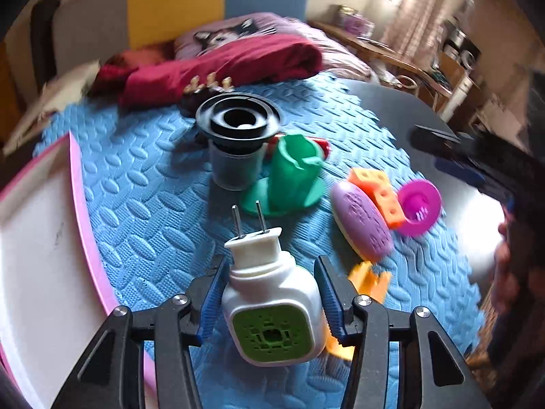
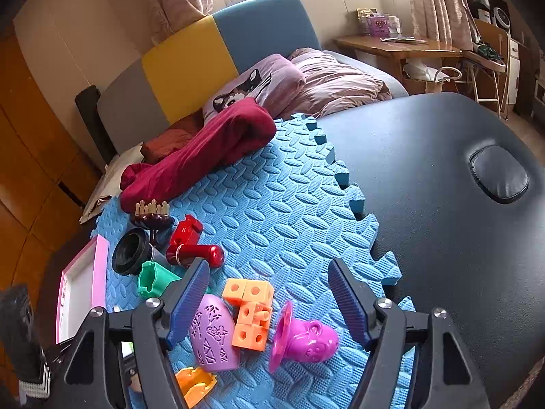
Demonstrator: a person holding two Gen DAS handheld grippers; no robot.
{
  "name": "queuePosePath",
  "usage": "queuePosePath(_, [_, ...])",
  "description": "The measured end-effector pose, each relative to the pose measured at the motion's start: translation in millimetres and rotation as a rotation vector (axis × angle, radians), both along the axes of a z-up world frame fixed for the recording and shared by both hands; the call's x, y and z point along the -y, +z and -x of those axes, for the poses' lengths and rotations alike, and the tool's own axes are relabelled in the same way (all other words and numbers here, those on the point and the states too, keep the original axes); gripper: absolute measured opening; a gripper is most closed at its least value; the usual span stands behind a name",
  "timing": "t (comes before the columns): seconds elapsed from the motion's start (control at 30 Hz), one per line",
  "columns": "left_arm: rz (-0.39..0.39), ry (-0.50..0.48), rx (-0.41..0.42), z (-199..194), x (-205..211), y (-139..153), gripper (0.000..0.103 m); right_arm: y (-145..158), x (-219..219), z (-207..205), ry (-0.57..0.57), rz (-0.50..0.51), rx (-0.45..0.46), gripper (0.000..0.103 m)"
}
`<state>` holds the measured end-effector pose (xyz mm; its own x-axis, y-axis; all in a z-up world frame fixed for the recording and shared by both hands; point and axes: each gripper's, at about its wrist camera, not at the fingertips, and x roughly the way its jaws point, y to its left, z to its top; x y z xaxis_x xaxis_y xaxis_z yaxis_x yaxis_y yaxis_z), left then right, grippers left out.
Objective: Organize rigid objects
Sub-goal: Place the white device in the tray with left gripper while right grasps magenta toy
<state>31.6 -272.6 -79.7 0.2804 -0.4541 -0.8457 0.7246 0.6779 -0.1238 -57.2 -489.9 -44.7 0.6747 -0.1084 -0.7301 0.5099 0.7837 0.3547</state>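
In the left wrist view a white plug-in device (image 1: 272, 306) with a green grille face and two metal prongs lies between the blue pads of my left gripper (image 1: 269, 262). Both pads rest against its sides, so the gripper is shut on it. In the right wrist view my right gripper (image 2: 269, 303) stands open over the blue foam mat (image 2: 289, 204). Below its spread fingers lie a purple oval piece (image 2: 213, 334), joined orange cubes (image 2: 250, 313) and a magenta monkey-head toy (image 2: 306, 337), none of them touched.
A black funnel-like lid on a grey cup (image 1: 238, 126), a green holder (image 1: 293, 170), a red tool (image 2: 194, 245) and an orange piece (image 2: 196, 385) lie on the mat. A pink-framed white board (image 1: 41, 255) borders the left. A maroon cloth (image 2: 204, 150) lies behind, and the black table (image 2: 442, 170) extends right.
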Motion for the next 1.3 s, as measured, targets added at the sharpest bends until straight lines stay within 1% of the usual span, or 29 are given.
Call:
queuePosePath(0.07, [0.001,-0.012,0.013,1.6,-1.0,2.2,0.052,-1.7,1.2,1.0,0.001,-0.018,-0.003,0.068])
queuePosePath(0.13, [0.022,-0.020,0.016,5.4,-2.9,5.7,0.052,-1.5,1.8,5.4,0.001,-0.053,0.008,0.064])
queuePosePath(0.23, [0.049,-0.023,0.034,12.7,-13.3,14.8,0.052,3.6,-4.1,15.3,0.013,-0.079,0.040,0.063])
queuePosePath(0.3, [0.082,-0.026,0.036,15.8,-26.4,23.3,0.052,3.1,-15.2,20.5,0.056,-0.111,0.043,0.063])
queuePosePath(0.33, [0.093,-0.027,0.041,17.8,-30.9,27.0,0.052,3.4,-24.0,23.5,0.083,-0.107,0.040,0.064])
queuePosePath(0.4, [0.116,-0.021,0.047,20.2,-39.8,33.9,0.052,5.8,-43.7,29.8,0.121,-0.064,0.025,0.064])
queuePosePath(0.5, [0.169,0.000,0.043,21.8,-57.6,47.0,0.052,5.8,-67.1,38.2,0.163,-0.085,0.022,0.063])
queuePosePath(0.6, [0.215,0.027,0.052,21.8,-77.9,61.7,0.052,2.1,-87.1,39.8,0.189,-0.060,-0.001,0.063])
queuePosePath(0.7, [0.241,0.068,0.063,15.5,-98.1,68.7,0.052,-5.1,-97.1,34.1,0.214,-0.044,-0.027,0.063])
queuePosePath(0.8, [0.252,0.114,0.069,9.8,-116.8,70.0,0.052,-14.8,-90.4,33.0,0.191,-0.061,-0.040,0.063])
queuePosePath(0.87, [0.261,0.137,0.066,7.4,-129.2,70.0,0.052,-13.7,-82.8,40.3,0.166,-0.096,-0.022,0.062])
queuePosePath(0.97, [0.270,0.167,0.063,3.7,-142.2,67.9,0.052,5.1,-71.7,57.0,0.121,-0.086,0.042,0.062])
queuePosePath(1.07, [0.276,0.199,0.050,-0.3,-155.0,62.6,0.052,19.2,-52.5,71.1,0.043,-0.086,0.064,0.062])
queuePosePath(1.13, [0.278,0.220,0.041,-3.2,-163.5,58.1,0.052,22.1,-38.3,76.0,-0.010,-0.079,0.043,0.062])
queuePosePath(1.2, [0.274,0.236,0.035,-6.2,-170.7,54.1,0.052,18.4,-26.7,75.5,-0.044,-0.088,-0.001,0.062])
queuePosePath(1.3, [0.261,0.263,0.022,-12.5,-182.3,46.5,0.052,6.8,-21.5,63.6,-0.036,-0.065,-0.094,0.062])
